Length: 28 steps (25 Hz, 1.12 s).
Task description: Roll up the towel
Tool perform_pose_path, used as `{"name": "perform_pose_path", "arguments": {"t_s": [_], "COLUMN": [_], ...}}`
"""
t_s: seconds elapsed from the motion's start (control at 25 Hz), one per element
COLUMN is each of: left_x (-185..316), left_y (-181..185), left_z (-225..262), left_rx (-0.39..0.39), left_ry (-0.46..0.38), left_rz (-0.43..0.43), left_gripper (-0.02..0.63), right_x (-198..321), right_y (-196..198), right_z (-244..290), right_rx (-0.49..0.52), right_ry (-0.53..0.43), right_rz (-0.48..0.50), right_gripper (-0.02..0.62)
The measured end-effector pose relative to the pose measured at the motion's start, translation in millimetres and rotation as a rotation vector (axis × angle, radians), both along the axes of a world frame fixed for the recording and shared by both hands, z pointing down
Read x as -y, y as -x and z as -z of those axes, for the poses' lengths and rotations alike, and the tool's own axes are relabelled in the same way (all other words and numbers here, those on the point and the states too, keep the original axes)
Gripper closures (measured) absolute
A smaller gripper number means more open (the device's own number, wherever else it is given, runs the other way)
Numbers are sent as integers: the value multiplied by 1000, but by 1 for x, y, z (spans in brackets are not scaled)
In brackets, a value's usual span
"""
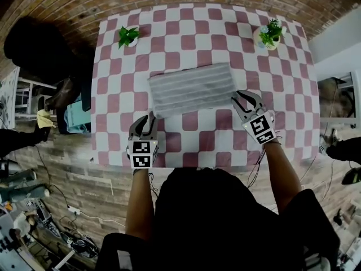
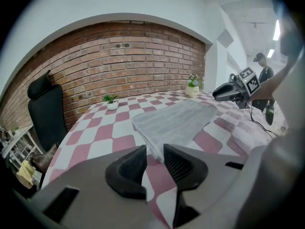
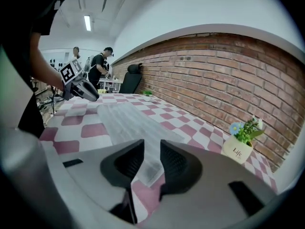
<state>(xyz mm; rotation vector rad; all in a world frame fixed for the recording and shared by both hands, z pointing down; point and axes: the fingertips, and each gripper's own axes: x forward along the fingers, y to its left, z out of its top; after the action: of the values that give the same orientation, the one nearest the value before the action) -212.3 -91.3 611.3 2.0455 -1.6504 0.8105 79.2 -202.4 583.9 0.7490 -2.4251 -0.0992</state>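
A grey towel [image 1: 192,89] lies folded flat in the middle of the checkered table [image 1: 208,35]. My left gripper [image 1: 148,119] hovers at the towel's near left corner, its jaws a narrow gap apart with nothing between them. In the left gripper view the towel [image 2: 174,120] starts just beyond the left gripper [image 2: 155,151]. My right gripper [image 1: 241,96] sits at the towel's near right corner, also narrowly open and empty. In the right gripper view the towel [image 3: 126,120] stretches away ahead of the right gripper [image 3: 151,149].
Two small potted plants stand at the far corners, one at the left [image 1: 128,36] and one in a white pot at the right [image 1: 269,34]. A black chair [image 1: 34,44] stands left of the table. A brick wall runs behind. People stand far off in the room.
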Motion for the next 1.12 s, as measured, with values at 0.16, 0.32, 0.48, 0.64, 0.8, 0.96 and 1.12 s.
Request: {"name": "perform_pose_path", "arguments": {"t_s": [0.16, 0.32, 0.48, 0.64, 0.8, 0.96, 1.12], "left_x": [-18, -28, -34, -31, -25, -26, -23], "left_y": [-9, -17, -22, -22, -18, -12, -11], "left_z": [0, 4, 8, 2, -4, -8, -15], "left_rx": [0, -5, -7, 2, 36, 2, -35], "left_ry": [11, -7, -18, -20, -5, 7, 25], "left_rz": [-9, -14, -18, -10, -15, 5, 21], "left_gripper": [494, 494, 494, 491, 480, 462, 428], "right_x": [-16, -30, -46, -50, -38, -26, -15], "right_y": [1, -2, 1, 16, 51, 99, 153], "right_z": [-6, 0, 8, 10, 12, 12, 3], "right_rx": [-4, 9, 26, 0, -32, -108, -170], "right_ry": [23, 23, 20, -3, -13, -4, 55], "right_rz": [2, -11, -7, 61, 171, 329, 461], "right_gripper": [500, 500, 500, 500, 492, 473, 442]}}
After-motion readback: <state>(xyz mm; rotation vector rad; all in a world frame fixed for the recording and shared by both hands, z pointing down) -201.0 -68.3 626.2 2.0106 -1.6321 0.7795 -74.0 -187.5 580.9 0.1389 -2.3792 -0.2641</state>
